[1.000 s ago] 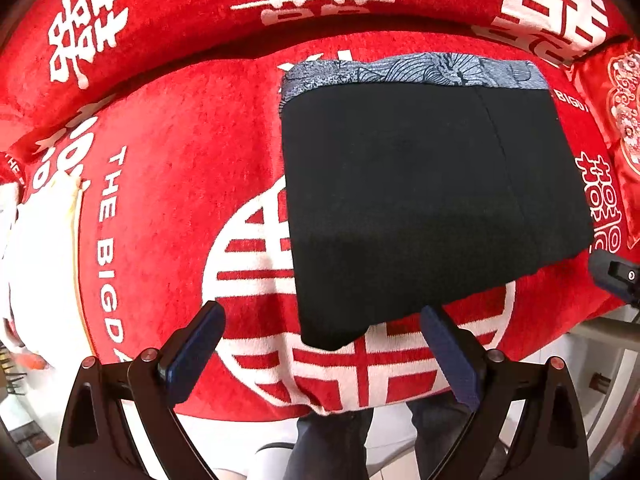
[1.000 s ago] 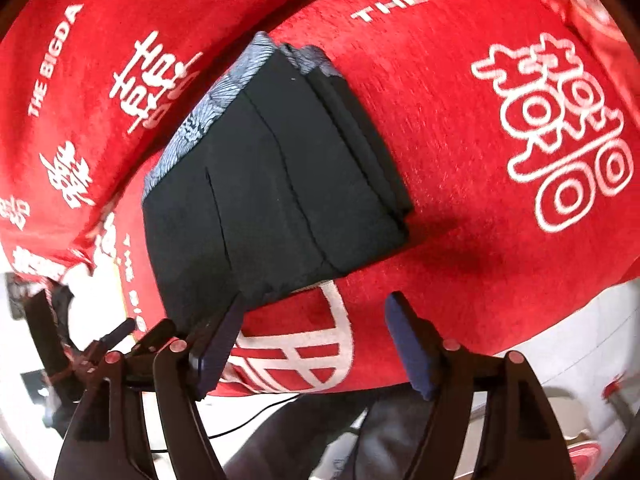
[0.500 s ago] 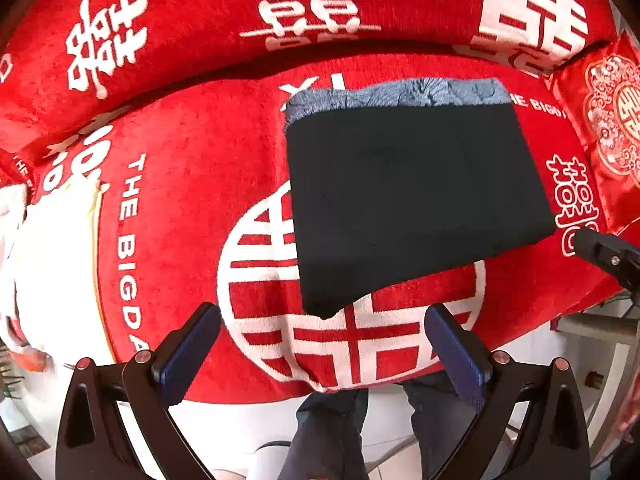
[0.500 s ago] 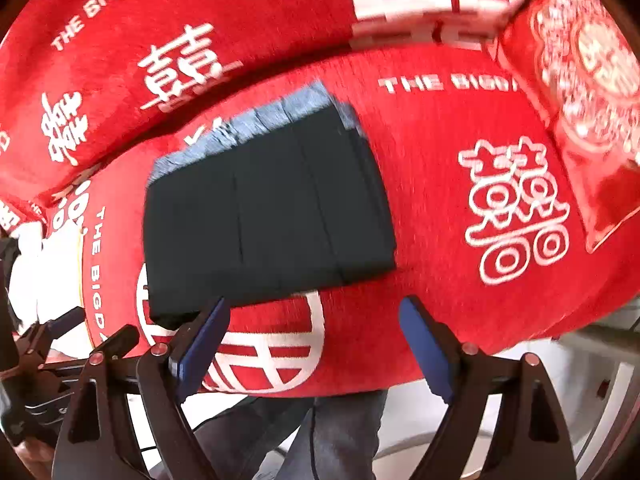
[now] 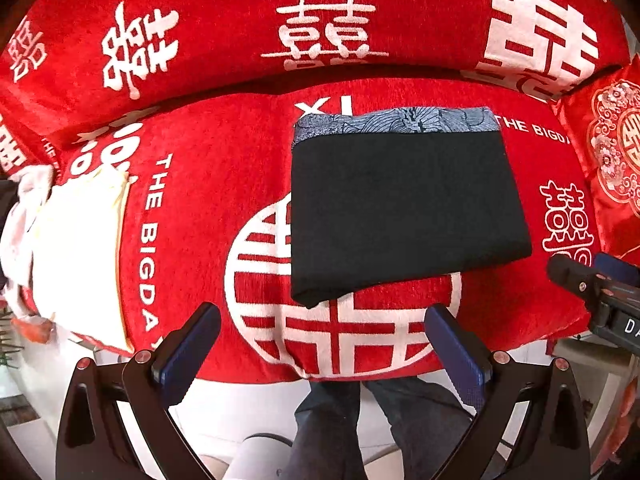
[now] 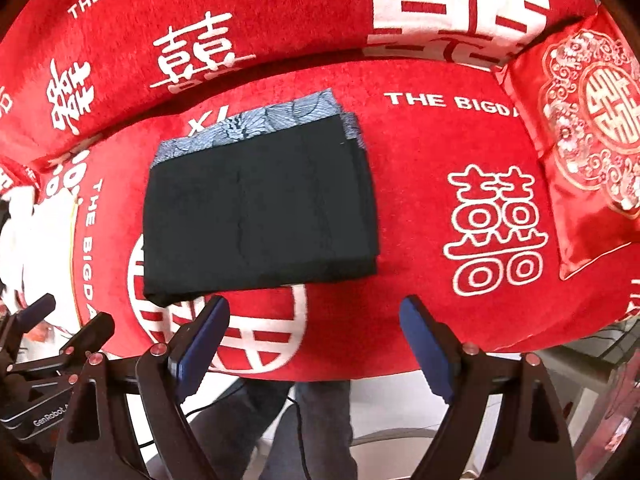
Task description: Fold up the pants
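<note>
Since both jaw pairs stand wide and empty, the left hand-held gripper [image 5: 322, 344] and the right hand-held gripper [image 6: 314, 334] are seen just short of the pants [image 5: 400, 208], which lie folded on the red cushion [image 5: 224, 184]. The stacked layers could be dragged askew if a finger were lowered onto the near edge.
</note>
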